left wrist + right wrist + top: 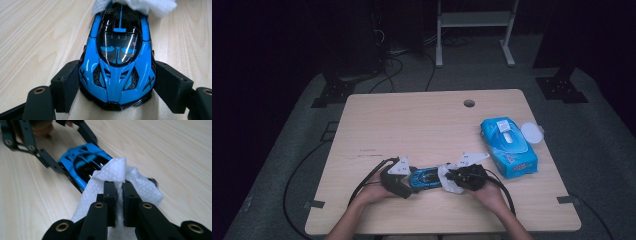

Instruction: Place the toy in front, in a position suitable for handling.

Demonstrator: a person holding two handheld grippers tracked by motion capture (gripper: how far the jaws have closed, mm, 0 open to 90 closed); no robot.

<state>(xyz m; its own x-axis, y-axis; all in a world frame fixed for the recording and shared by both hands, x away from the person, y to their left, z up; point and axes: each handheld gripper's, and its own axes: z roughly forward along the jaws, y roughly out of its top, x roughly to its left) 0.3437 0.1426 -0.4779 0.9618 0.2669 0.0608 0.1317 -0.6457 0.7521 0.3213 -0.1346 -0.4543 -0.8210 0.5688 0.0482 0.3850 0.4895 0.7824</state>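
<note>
Two forearms come in from the bottom edge of the high view, each hand wrapped around a gripper near the front edge of the wooden table (377, 120). Between them lies a blue toy car (426, 178), set crosswise on the table top, its nose toward the left gripper (408, 186) and its tail toward the right gripper (451, 181).

Seen from the left gripper view, the left gripper's (116, 85) jaws are closed on the front of the car (117, 62), one black pad pressed to each side just behind the nose. All of the car rests flat on the wood.

From the right gripper view, the right gripper's (119, 195) jaws stand narrow, pinching a crumpled white wipe (112, 182) between them. That wipe lies over the rear end of the car (80, 165) and touches it; in the left gripper view the same wipe (140, 6) covers the far end of the roof.

Farther back and to the right sits a blue pack of wipes (508, 146), well apart from the car, with a round white lid (532, 133) just beside its far corner. A small round hole (469, 103) marks the table near its far edge.
</note>
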